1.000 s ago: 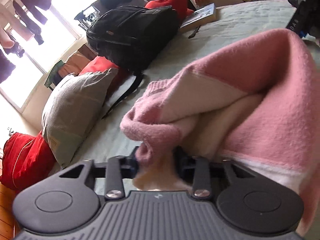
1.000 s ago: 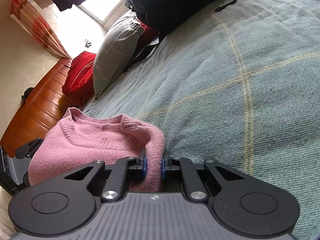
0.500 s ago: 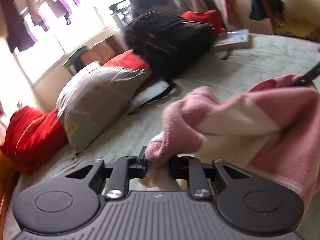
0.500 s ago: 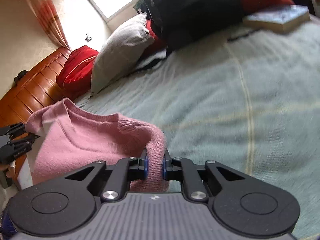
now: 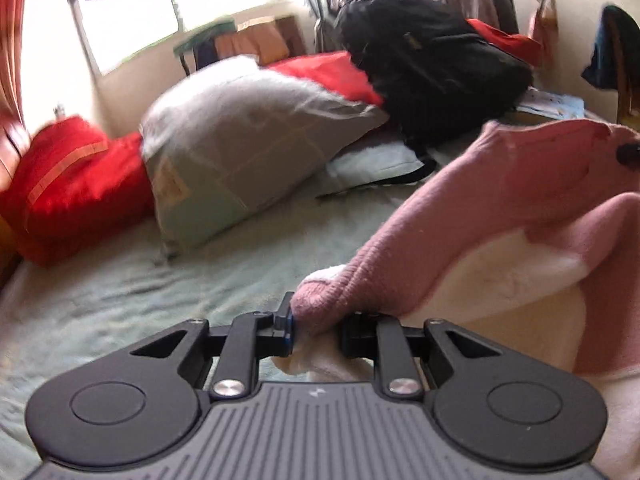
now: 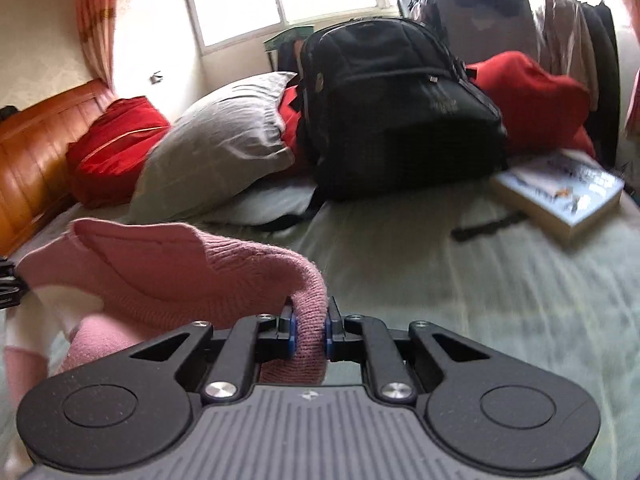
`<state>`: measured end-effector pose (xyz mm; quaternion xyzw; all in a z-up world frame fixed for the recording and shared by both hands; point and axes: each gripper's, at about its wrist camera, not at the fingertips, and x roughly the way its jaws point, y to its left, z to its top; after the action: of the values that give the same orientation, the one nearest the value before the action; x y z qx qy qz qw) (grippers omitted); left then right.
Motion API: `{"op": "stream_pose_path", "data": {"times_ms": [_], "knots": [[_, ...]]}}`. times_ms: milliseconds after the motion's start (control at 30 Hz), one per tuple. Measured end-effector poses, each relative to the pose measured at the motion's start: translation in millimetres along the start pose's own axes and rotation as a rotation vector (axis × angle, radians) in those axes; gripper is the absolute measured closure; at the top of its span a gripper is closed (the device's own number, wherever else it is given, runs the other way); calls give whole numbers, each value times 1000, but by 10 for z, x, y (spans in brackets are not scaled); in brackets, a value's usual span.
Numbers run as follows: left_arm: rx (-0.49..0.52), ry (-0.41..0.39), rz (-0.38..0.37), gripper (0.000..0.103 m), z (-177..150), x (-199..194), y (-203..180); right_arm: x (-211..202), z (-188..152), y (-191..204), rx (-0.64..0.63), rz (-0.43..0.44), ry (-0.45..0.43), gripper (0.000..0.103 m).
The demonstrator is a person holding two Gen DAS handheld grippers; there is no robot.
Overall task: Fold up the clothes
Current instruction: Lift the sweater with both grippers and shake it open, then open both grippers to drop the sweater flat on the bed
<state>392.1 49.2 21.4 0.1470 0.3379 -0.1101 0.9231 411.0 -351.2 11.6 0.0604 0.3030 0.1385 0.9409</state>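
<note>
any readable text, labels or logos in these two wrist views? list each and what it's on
No legible text in either view.
Book: cover print is too blurred to read.
Black backpack: small tags, unreadable.
Left gripper and right gripper, each clamped on the pink sweater: small embossed mark on the body, no letters.

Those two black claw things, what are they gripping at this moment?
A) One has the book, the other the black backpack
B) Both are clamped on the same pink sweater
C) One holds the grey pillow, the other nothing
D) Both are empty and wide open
B: the left gripper pinches a pink knitted edge of the pink sweater, and the right gripper is closed on another ribbed edge of the same garment.
</note>
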Motion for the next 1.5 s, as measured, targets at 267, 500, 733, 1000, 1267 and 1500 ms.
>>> {"op": "stream_pose_path", "data": {"times_ms": [267, 500, 733, 1000, 1267, 1500], "knots": [[-81, 97, -57, 84, -37, 708, 229, 904, 178, -71, 38, -76, 104, 88], [-72, 135, -28, 76, -9, 1086, 223, 1571, 44, -90, 29, -133, 201, 87], [-69, 111, -24, 47, 13, 1004, 188, 1421, 13, -109, 43, -113, 205, 73], [-28, 62, -73, 22, -67, 173, -59, 470, -70, 23, 86, -7, 176, 43], [-36, 87, -150, 15, -386, -532, -531, -624, -827, 489, 32, 26, 186, 13], [-118, 80, -186, 13, -442, -734, -846, -1315, -1556, 815, 76, -40, 162, 0]]}}
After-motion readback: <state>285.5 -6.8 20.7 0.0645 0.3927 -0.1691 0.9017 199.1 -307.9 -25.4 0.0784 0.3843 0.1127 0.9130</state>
